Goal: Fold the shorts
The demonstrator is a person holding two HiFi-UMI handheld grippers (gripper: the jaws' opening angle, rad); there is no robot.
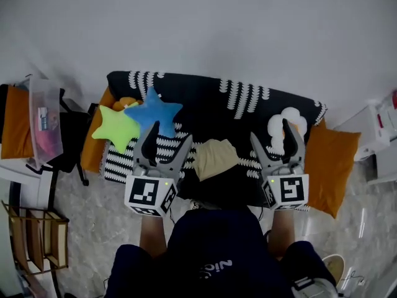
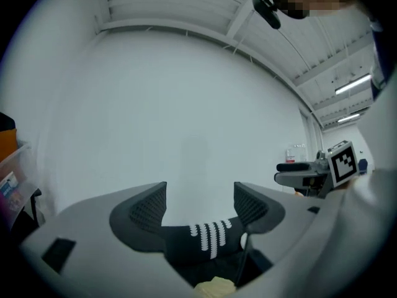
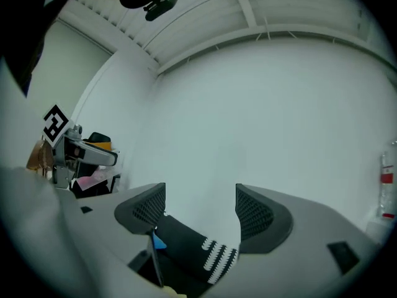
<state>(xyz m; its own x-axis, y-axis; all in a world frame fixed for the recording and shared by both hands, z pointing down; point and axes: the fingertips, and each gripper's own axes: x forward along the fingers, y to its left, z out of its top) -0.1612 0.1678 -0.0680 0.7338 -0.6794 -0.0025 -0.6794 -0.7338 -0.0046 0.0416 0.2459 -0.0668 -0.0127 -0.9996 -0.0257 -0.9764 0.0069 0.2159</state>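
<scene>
Pale marbled floor is showing around the desk (image 1: 205,107), which is wearing a black cloth with white stripe patterns and has an orange cushion (image 1: 332,166) at its right end. You are holding both tongs level above the near edge of the desk, each pointing across it toward the white wall.

The left tongs (image 1: 172,131) are standing wide apart with nothing between them. The right tongs (image 1: 270,129) are standing wide apart too, and they are also carrying nothing.

The shorts (image 1: 215,158), pale beige and bunched into a small folded bundle, are lying on the cloth near the front edge. In the head view they are sitting between your two tongs, touching neither. In the left gripper view they are only peeking in at the bottom edge, below the open jaws.

A yellow-green star (image 1: 115,128) and a blue star (image 1: 153,112) are lying beyond the left tongs, and a white cloud plush (image 1: 282,124) is lying beyond the right tongs.
</scene>
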